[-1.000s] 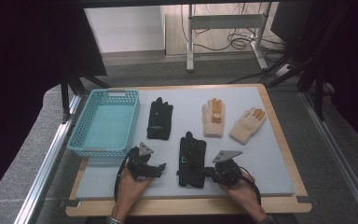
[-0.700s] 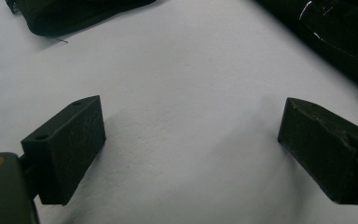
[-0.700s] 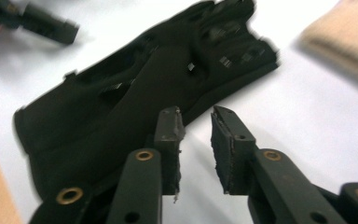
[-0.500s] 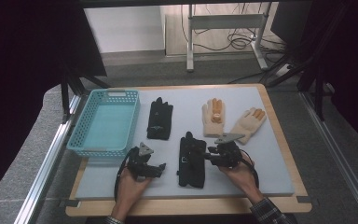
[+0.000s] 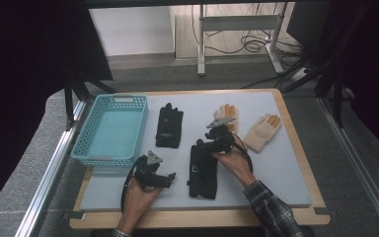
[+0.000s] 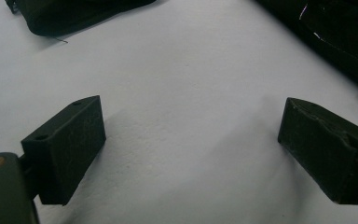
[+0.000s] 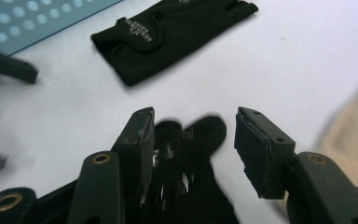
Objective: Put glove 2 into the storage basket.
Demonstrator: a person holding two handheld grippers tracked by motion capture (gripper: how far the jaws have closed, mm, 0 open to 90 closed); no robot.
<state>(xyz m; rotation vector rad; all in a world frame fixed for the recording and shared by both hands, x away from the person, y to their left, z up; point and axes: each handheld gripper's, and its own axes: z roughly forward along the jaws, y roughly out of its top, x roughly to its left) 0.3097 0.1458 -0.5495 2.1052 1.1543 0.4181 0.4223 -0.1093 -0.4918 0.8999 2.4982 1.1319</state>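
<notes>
High view: your right gripper [image 5: 216,139] hovers over fingertip end of near black glove [image 5: 202,168], flat on grey bench [image 5: 286,177]. Far black glove [image 5: 170,126] lies beside teal basket [image 5: 112,129]; two tan gloves [image 5: 262,132] to right. Your left gripper [image 5: 164,178] low at bench front.

Left gripper view: fingers [image 6: 65,149] released wide, bare mat between.

Right gripper view: fingers [image 7: 261,149] have just been opening, straddling glove tips, pads not pressing.

Likely step: approach for pick. Next: lower, clench on glove.

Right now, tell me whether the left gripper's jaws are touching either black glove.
Apart. In the left gripper view, the left gripper has its jaws spread over bare white mat, while the black gloves lie farther off, with clear mat between.
</notes>
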